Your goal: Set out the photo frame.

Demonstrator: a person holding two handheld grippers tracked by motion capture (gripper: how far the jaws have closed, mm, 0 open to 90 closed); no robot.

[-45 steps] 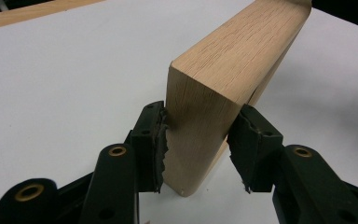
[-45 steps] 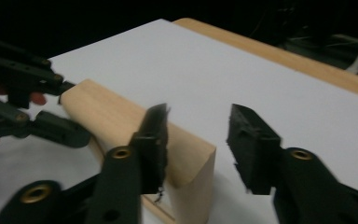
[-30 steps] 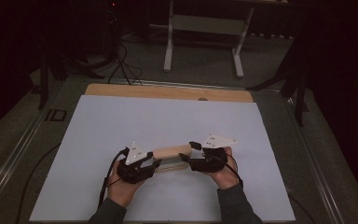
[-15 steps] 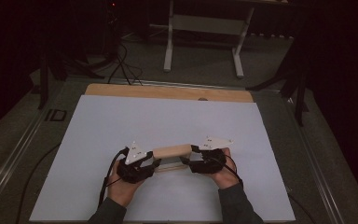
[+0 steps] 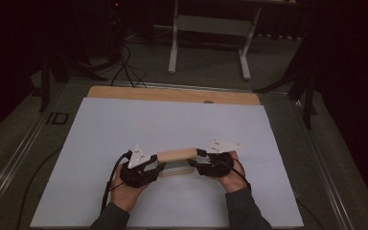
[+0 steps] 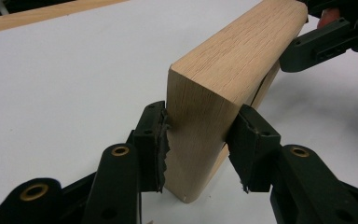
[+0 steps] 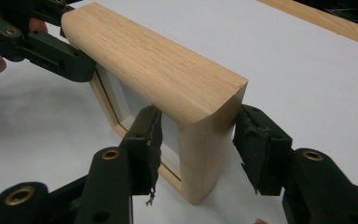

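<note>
Wood, pale oak by the grain — a picture frame point(image 5: 175, 155) stands on edge on the white sheet point(image 5: 124, 120) covering the bench, near the front edge and about midway between the sheet's left and right edges. Its long axis runs left to right, parallel to that front edge, so each end faces one hand.

Left end: left gripper point(image 5: 153, 168) has the frame's end post between its jaws. In the left gripper view both pads sit flat against the wood point(image 6: 200, 135), one on each face — pinching the frame, jaws about half spread.

Middle: the rounded top rail spans the gap between the two tools. From the right gripper view a lighter inset panel point(image 7: 121, 100) shows inside the frame's opening.

Right end: right gripper point(image 5: 199, 167) straddles the other end post. Its jaws have just been closing with the post between them. In the right gripper view the left pad point(image 7: 150, 144) lies against the glazed face, while the right pad point(image 7: 256, 149) looks just beside the wood at the corner; I cannot tell whether it presses yet.

Judgement: both hands are equally near, one per end. Any lift turns on the long axis staying level, so the right side probably needs a firm pinch first.
</note>
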